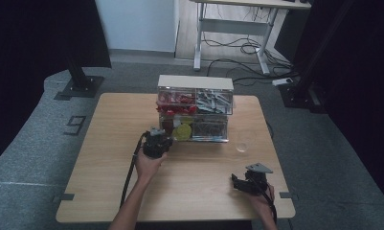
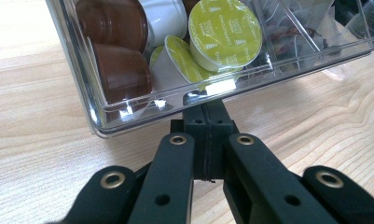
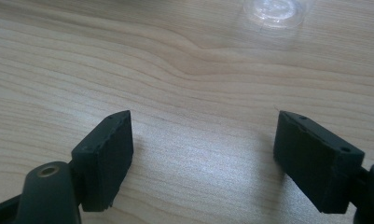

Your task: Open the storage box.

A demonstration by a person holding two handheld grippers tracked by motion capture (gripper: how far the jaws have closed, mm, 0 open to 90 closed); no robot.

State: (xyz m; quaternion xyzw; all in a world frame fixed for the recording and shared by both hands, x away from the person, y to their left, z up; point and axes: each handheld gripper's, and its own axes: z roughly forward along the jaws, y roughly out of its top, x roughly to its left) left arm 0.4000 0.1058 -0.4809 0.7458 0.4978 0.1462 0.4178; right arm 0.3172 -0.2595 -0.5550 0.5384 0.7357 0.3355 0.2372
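The clear plastic organizer (image 1: 195, 109) stands at the far middle of the desk (image 1: 108, 143), two tiers high with a pale top panel. Its upper tier holds red items at the left and grey items at the right; its lower tier is a clear drawer (image 2: 128, 114) whose left compartment holds coffee capsules, some brown (image 2: 121, 72) and some with yellow-green lids (image 2: 224, 32). The left hand-held gripper (image 1: 157, 143) sits directly against the front lower left corner of the organizer. In the left gripper view its two black jaws are pressed fully together, and the joined tips (image 2: 208, 116) meet the drawer's front edge at a small tab below the yellow-green capsules; whether the tab is pinched between the tips cannot be told. The right hand-held gripper (image 1: 247, 181) rests near the front right part of the desk, well apart from the organizer. In the right gripper view its jaws stand wide apart over bare wood, with nothing between the pads (image 3: 107, 154). A small clear cup (image 1: 242, 146) stands on the desk just in front of the organizer's right end, between the organizer and the right hand-held gripper.
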